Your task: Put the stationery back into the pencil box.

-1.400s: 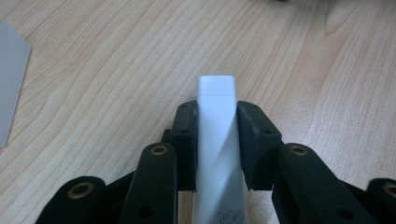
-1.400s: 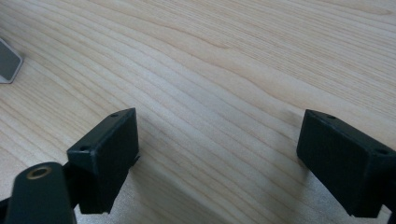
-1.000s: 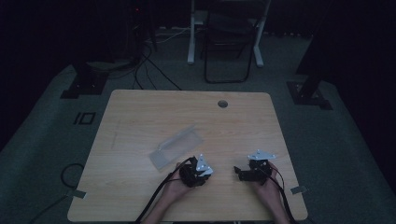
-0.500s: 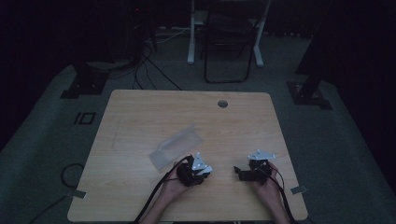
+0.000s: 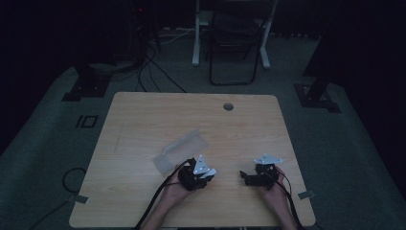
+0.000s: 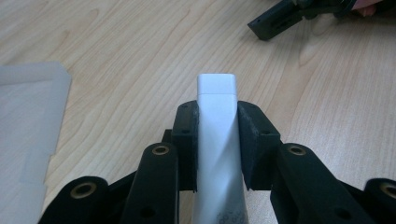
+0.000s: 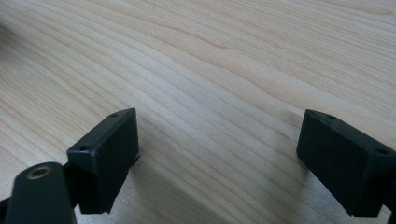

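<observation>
I have a small white tube (image 6: 217, 140) clamped between the two black jaws of my left gripper (image 6: 217, 135); its flat, squared-off end sticks out past the pads toward the table top, and the body runs back between the jaws to the bottom edge of the left gripper view, where some grey print shows on it that I cannot read. From the high view the left gripper (image 5: 197, 173) sits near the front edge of the wooden table (image 5: 143, 115), a little left of the middle, held in my left hand (image 5: 174, 189); the tube itself is too small to make out from up there.

Just beside that gripper, toward the far left, lies a clear plastic bag (image 5: 181, 151), flat on the wood; in the left gripper view I see its pale corner (image 6: 28, 135) at the left edge, apart from the jaws.

My right gripper (image 5: 258, 173) is to the right, well apart from the left one, held in my right hand (image 5: 273, 191) near the front edge; its jaws stand wide apart with nothing between them, just bare wood grain under them in the right gripper view (image 7: 219, 154). The tip of that same gripper (image 6: 280, 18) shows at the top of the left gripper view.

A round cable hole (image 5: 228, 106) sits near the table's far edge; beyond the table, on the dark floor, stand a chair (image 5: 234, 43) and some loose cables (image 5: 158, 62).
</observation>
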`<state>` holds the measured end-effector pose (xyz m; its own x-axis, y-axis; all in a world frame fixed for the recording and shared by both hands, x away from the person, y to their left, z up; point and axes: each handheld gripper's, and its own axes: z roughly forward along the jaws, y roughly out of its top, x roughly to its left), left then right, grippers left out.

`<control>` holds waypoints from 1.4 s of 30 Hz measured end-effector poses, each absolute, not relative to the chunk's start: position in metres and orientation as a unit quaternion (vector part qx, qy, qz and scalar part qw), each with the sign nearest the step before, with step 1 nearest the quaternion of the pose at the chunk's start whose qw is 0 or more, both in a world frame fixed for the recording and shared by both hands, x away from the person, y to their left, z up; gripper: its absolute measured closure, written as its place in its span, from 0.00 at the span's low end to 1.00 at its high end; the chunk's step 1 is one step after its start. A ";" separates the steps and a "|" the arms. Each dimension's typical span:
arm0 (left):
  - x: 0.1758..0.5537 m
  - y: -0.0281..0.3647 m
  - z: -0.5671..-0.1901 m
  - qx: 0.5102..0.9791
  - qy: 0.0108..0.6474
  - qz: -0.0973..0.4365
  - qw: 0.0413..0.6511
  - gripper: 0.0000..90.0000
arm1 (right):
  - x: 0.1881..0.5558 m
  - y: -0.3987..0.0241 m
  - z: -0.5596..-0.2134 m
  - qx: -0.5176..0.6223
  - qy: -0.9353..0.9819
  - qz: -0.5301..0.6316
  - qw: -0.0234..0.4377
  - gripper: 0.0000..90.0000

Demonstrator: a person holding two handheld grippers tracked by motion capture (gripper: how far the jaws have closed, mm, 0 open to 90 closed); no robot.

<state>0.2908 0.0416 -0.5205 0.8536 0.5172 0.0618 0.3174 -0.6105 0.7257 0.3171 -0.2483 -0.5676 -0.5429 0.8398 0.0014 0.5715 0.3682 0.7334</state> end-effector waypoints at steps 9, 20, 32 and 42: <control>0.290 0.044 -0.515 0.887 0.232 0.140 0.374 0.79 | 0.317 -0.248 -0.568 0.439 0.805 0.352 0.191 0.14; 0.289 0.045 -0.505 0.884 0.229 0.150 0.380 0.79 | 0.317 -0.248 -0.568 0.439 0.805 0.352 0.190 0.14; 0.290 0.048 -0.498 0.882 0.228 0.159 0.382 0.79 | 0.317 -0.248 -0.568 0.439 0.805 0.352 0.190 0.14; 0.292 0.051 -0.494 0.879 0.230 0.165 0.384 0.79 | 0.317 -0.248 -0.568 0.438 0.805 0.352 0.191 0.14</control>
